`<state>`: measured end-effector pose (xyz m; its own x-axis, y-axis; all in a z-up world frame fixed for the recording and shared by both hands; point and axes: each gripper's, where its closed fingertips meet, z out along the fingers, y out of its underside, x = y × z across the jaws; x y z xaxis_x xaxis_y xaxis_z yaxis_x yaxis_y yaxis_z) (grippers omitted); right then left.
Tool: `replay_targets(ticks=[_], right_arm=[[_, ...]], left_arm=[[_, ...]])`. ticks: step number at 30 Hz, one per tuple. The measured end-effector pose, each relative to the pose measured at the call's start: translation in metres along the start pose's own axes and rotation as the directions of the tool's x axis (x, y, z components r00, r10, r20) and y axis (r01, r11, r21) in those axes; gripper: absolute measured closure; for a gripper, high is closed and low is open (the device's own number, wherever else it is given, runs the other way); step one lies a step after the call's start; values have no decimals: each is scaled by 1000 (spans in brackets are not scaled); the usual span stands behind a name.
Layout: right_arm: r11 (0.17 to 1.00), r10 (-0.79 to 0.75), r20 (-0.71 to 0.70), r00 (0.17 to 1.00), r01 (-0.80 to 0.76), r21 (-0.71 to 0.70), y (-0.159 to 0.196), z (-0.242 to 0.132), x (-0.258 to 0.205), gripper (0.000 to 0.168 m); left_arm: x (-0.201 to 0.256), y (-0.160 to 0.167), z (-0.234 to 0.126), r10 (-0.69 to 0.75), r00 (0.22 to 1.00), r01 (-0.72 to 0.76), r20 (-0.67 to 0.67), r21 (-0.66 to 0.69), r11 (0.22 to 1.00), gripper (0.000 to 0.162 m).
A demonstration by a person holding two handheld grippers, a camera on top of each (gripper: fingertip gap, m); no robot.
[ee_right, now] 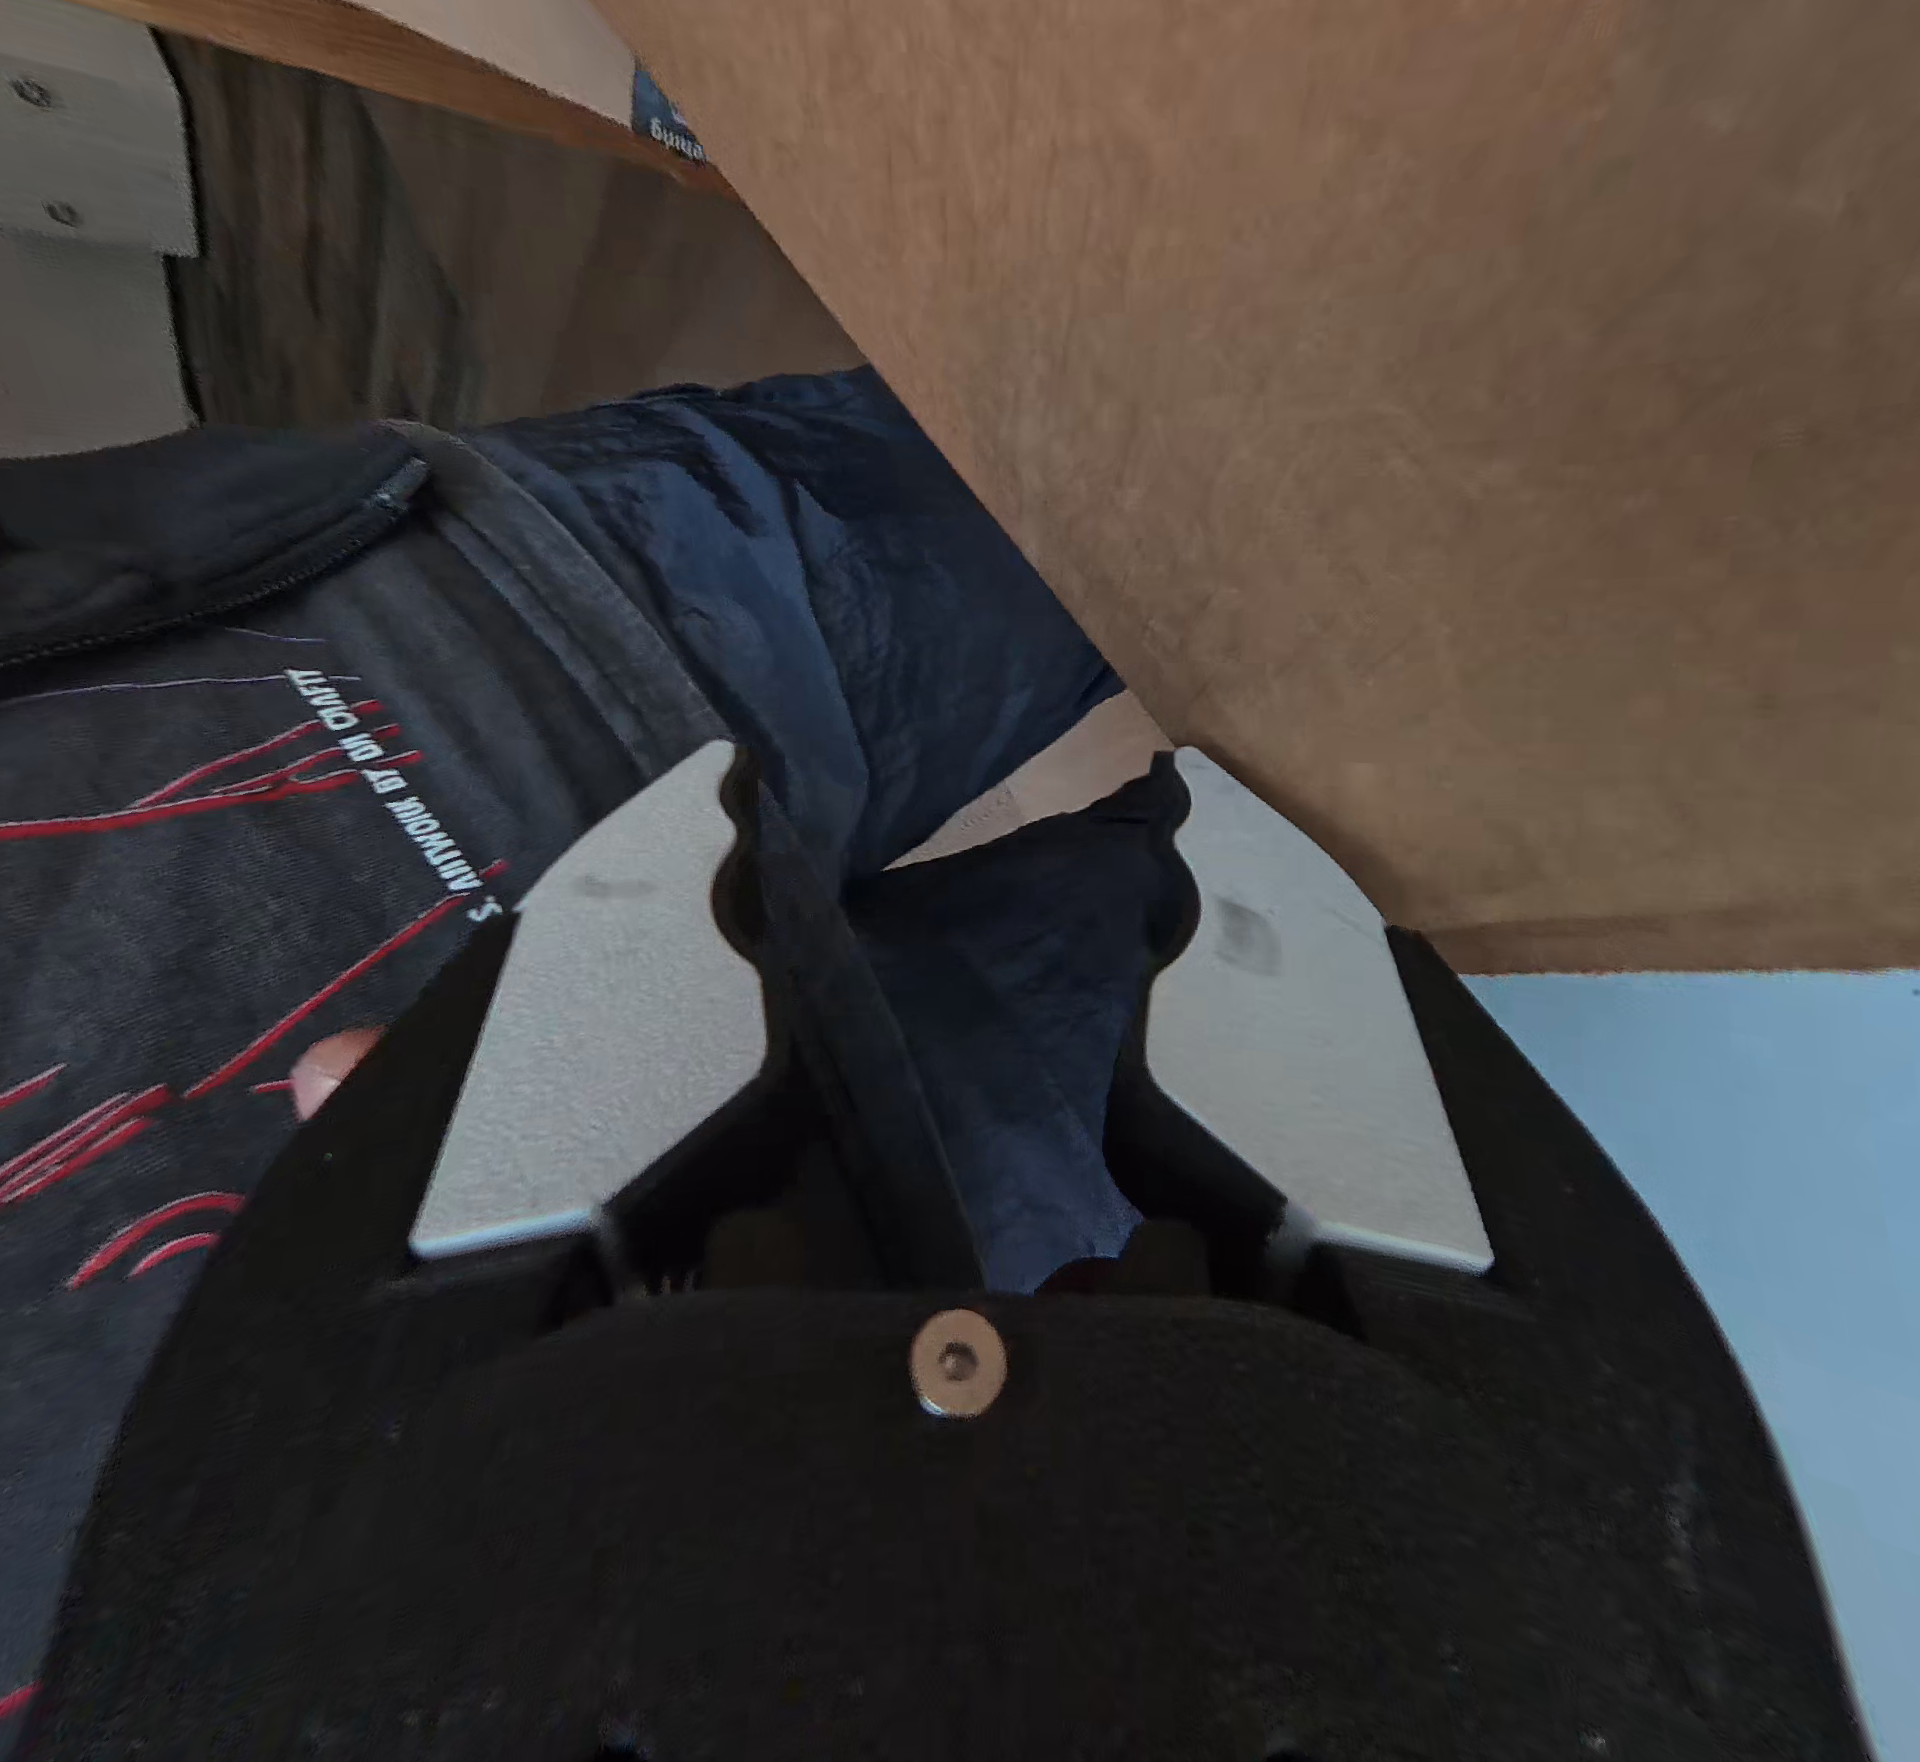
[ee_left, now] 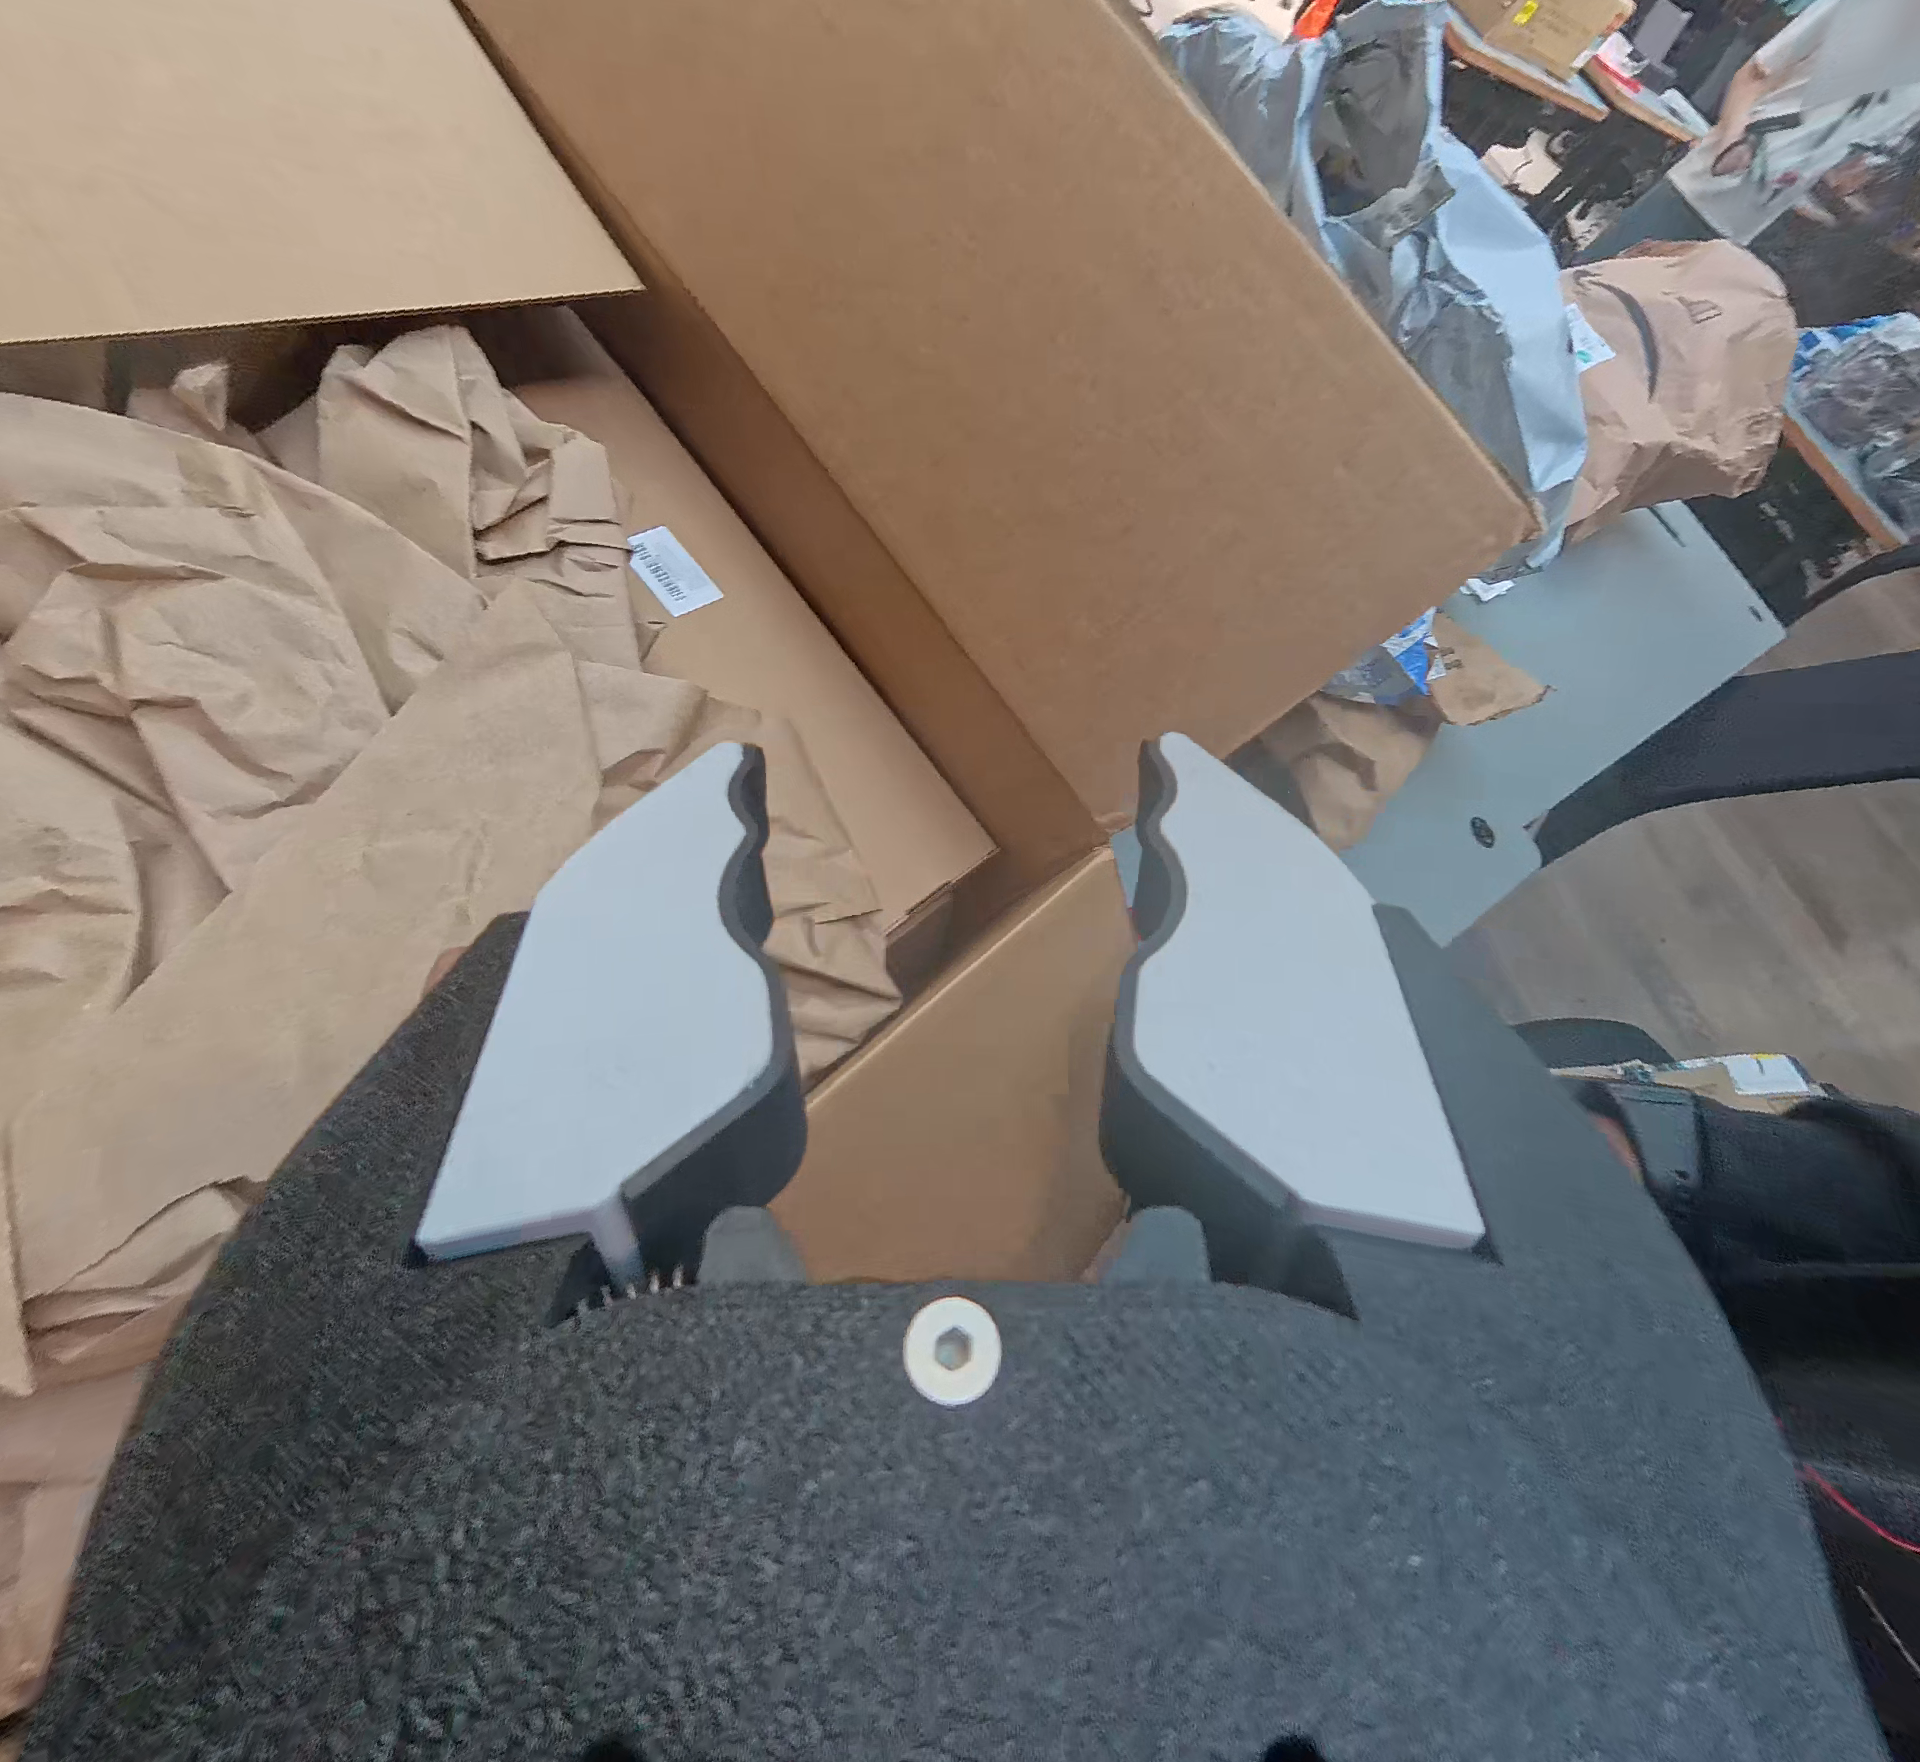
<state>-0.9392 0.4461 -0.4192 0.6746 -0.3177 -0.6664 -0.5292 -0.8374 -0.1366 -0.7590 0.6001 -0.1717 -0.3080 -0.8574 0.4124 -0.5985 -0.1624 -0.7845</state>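
Your left gripper (ee_left: 951,767) is spread wide, its flat grey fingers (ee_left: 623,995) with wavy black inner edges grasping nothing. It hovers over the near corner of an open cardboard box (ee_left: 935,1110), with that corner showing in the gap between the tips. Inside the box, to the left, lies crumpled brown packing paper (ee_left: 260,673), creased and soft-looking, partly covering a flat brown inner carton (ee_left: 790,673) that bears a small white label (ee_left: 673,569). One large smooth flap (ee_left: 935,258) stands up behind. Beyond it, only this view shows a silver-grey plastic bag (ee_left: 1434,258), a crinkled brown paper bag (ee_left: 1673,372) and desks with more boxes.

Your right gripper (ee_right: 956,767) is likewise released and wide apart. A narrow black strap (ee_right: 862,1037) and dark blue wrinkled fabric (ee_right: 883,590) run between its fingers (ee_right: 613,1037); contact cannot be judged. Only here do you see dark clothing with red lines (ee_right: 208,829) at left and blurred brown cardboard (ee_right: 1351,310) looming above right.
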Motion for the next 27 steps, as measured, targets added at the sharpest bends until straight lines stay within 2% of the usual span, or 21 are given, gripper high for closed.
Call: replay_targets(ticks=[4,10,13,18,22,27], right_arm=[[990,109,81,991,-116,79,-5,-2,-1,96],[959,211,202,956,-243,149,-12,-5,4,98],[956,204,224,953,-243,163,-10,-8,0,98],[965,143,268,953,-194,175,-5,-19,-20,95],[961,78,349,934,-163,222,-3,-42,-44,98],[948,23,448,894,-162,273,5,-87,-73,101]], left_arm=[[-29,6,-1,9,995,-6,97,-30,1000,87],[-62,25,9,19,988,-19,151,-6,1000,86],[-65,37,18,-4,992,-3,122,55,998,87],[-43,52,35,5,1000,-7,21,114,993,88],[-37,66,44,5,1000,-3,-23,90,996,89],[-38,69,49,-11,998,18,-63,99,995,91]])
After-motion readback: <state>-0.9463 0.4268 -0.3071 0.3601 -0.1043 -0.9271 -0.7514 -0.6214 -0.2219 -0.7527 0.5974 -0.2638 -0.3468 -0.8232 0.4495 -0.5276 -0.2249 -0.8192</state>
